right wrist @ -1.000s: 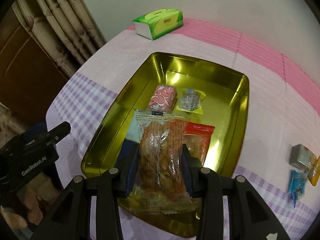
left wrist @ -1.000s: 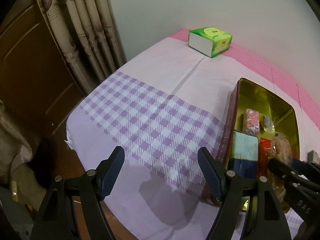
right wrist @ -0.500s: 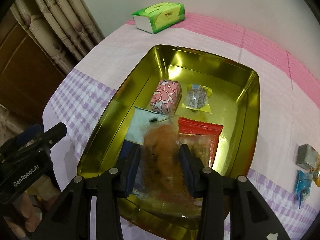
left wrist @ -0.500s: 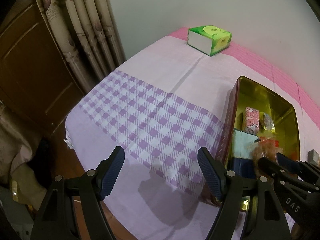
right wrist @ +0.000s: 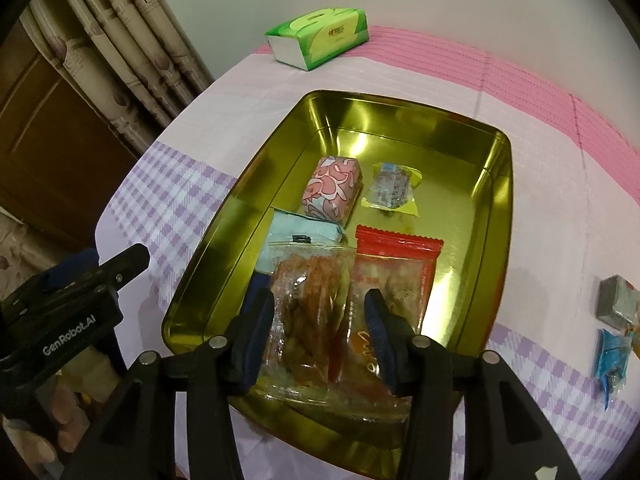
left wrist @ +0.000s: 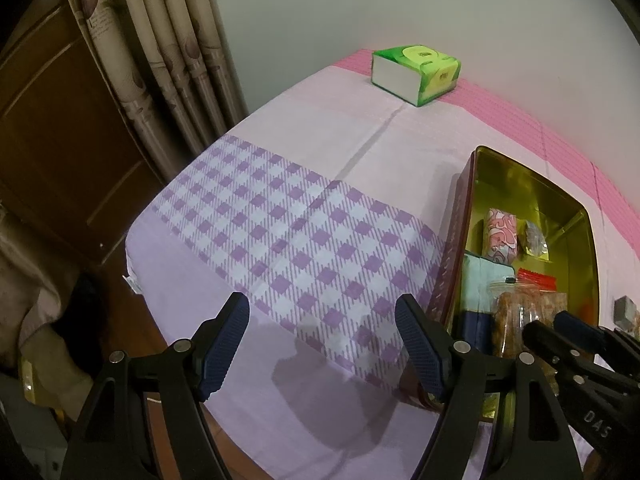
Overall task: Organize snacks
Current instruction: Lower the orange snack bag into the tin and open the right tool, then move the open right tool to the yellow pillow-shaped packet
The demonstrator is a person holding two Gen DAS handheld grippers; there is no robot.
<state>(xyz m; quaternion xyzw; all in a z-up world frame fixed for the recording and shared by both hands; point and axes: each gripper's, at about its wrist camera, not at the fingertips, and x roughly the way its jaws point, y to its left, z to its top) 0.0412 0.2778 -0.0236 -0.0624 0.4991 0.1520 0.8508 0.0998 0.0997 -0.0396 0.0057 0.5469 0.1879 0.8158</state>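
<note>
My right gripper [right wrist: 320,322] has just been opening, and the clear packet of brown fried snack [right wrist: 308,300] has dropped flat into the gold metal tin [right wrist: 496,216]. Its jaws stand parted around the packet, no longer pinching it. My left gripper [left wrist: 322,346] hangs wide and empty over the purple-checked cloth [left wrist: 280,232].

You had one gold tin [right wrist: 496,184] on the cloth, and five packets lay in it: one pink patterned packet [right wrist: 334,190], one small clear packet on a yellow backing [right wrist: 394,188], one pale blue packet [right wrist: 300,230], one red-topped packet [right wrist: 396,272] and one clear bag of brown snacks [right wrist: 306,300]. Outside it you had at least two wrapped pieces, one grey [right wrist: 616,302] and one blue [right wrist: 612,354]; whether more lay beside them could not be told. One green tissue pack [right wrist: 320,38] stood at the wall. You held two grippers.
</note>
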